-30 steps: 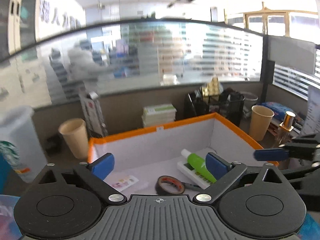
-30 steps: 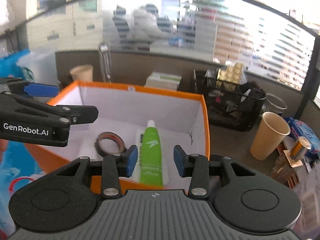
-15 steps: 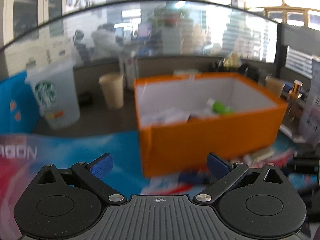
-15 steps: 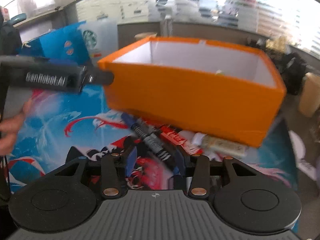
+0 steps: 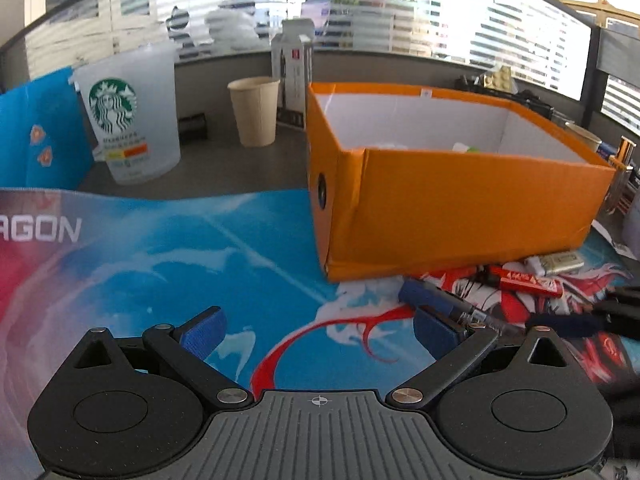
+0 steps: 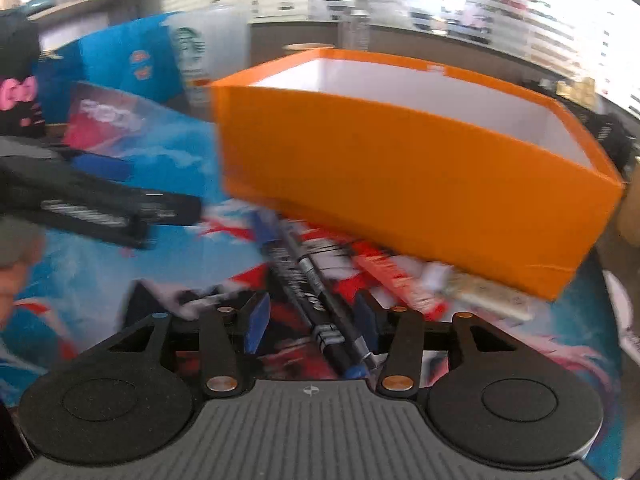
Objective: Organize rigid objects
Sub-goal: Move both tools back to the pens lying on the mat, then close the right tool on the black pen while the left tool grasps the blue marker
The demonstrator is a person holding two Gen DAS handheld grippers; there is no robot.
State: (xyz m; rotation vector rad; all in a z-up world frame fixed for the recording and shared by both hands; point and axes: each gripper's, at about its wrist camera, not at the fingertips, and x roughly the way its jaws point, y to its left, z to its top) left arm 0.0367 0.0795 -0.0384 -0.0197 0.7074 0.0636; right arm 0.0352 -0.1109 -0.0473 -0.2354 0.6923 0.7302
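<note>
the task looks partly done: inside the orange box (image 5: 460,208) a green thing and something white just peek over the near wall, so a few items seem to be stowed already. what is left lies loose on the printed mat (image 5: 168,248) along the box's front wall: a dark marker pen (image 6: 320,292), a red packet (image 5: 528,280) and a small pale packet (image 5: 560,262), all close together at the foot of the box, towards the mat's right end.

the right gripper (image 6: 310,320) is low over this cluster with its jaws apart; they have just been opening, and the marker pen runs up between them, its near end beside the right-hand pad, with no pad clearly pressing on it. blur keeps me from saying whether anything touches.

the left gripper (image 5: 318,330) is spread wide and empty over bare mat, the pen's blue end lying just beyond its right pad.

judging by this, the pen is the likely next pick, then both packets.
</note>
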